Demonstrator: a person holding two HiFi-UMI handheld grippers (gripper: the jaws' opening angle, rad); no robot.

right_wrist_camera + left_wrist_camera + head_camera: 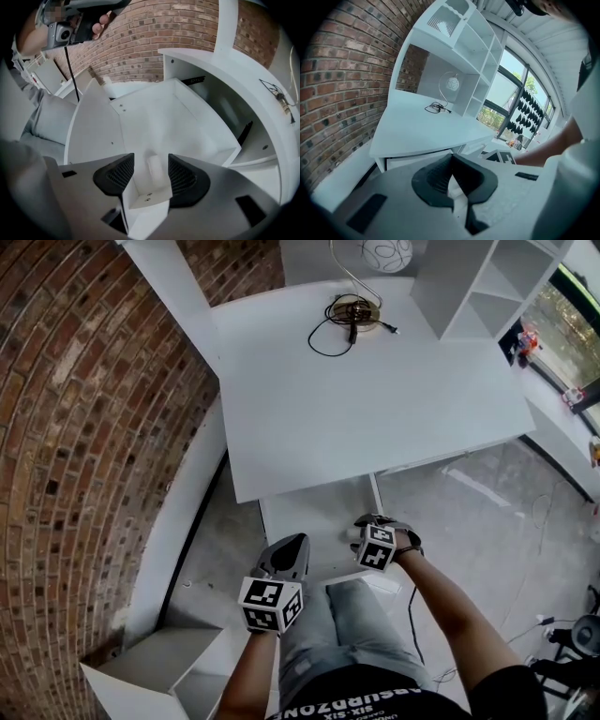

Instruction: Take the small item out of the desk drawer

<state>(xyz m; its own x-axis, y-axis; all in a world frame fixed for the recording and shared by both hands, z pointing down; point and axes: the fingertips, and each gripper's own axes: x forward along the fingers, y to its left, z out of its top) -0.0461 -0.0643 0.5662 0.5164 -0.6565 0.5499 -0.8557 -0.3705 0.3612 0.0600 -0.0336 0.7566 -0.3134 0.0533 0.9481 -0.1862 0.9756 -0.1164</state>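
in the head view both forearms reach up from the bottom edge of the frame over the person's grey-trousered legs. the right gripper (364, 529) is held forward at the centre of the frame, over the open drawer (309, 507) that stands out from under the front edge of the white counter (375, 399). the left gripper (286, 554) sits lower and to the left, drawn back nearer the body, and points up toward the counter's edge.

in the right gripper view the fingers (183, 178) stand apart, one on each side of the small item (153, 168), a pale white block lying on the drawer's floor near its front corner. whether the pads touch it cannot be told. the rest of the drawer floor (159, 117) is bare white board.

in the left gripper view the fingers (436, 180) meet at their tips, clamping nothing.

a lamp base (354, 311) with a black cable sits at the top of the counter, by a brick wall (75, 427).
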